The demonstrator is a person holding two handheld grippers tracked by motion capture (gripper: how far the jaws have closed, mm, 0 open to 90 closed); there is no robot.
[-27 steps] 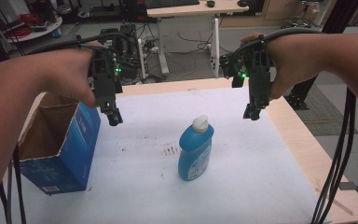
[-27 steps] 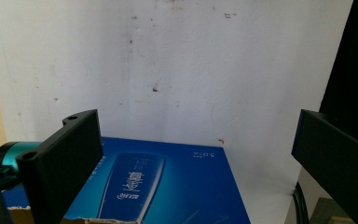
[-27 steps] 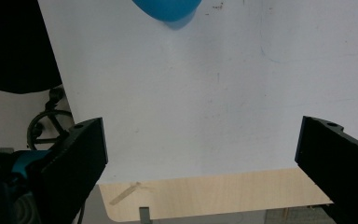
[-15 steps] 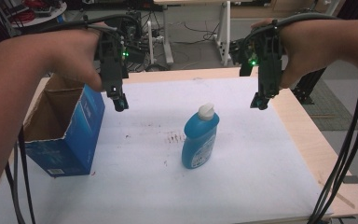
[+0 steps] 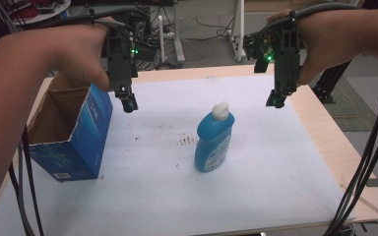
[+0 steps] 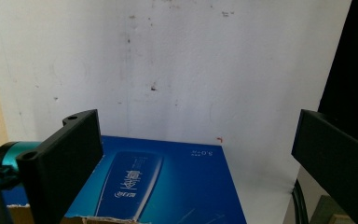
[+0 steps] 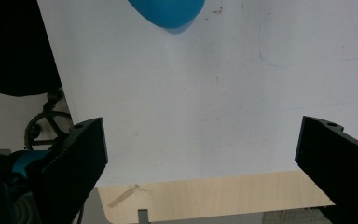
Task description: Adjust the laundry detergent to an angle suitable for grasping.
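Both tools stand spread and empty above the tabletop [image 5: 256, 196]: left tool [image 5: 128, 104] just beside the open blue carton [image 5: 74, 142], right tool [image 5: 274, 101] up and right of the blue bottle [image 5: 214, 140], clear of it. The bottle stands upright mid-sheet, near the carton's open mouth. Advised: grip the body squarely below the white cap [image 5: 220, 111], descending vertically. Open room lies right and front; the carton wall limits travel leftward.

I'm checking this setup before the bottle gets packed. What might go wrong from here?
The blue bottle stands upright and narrow; a one-sided nudge from the open right gripper may topple it. The blue carton lies with its torn opening facing away from the bottle, right under the open left gripper, which might shove it.
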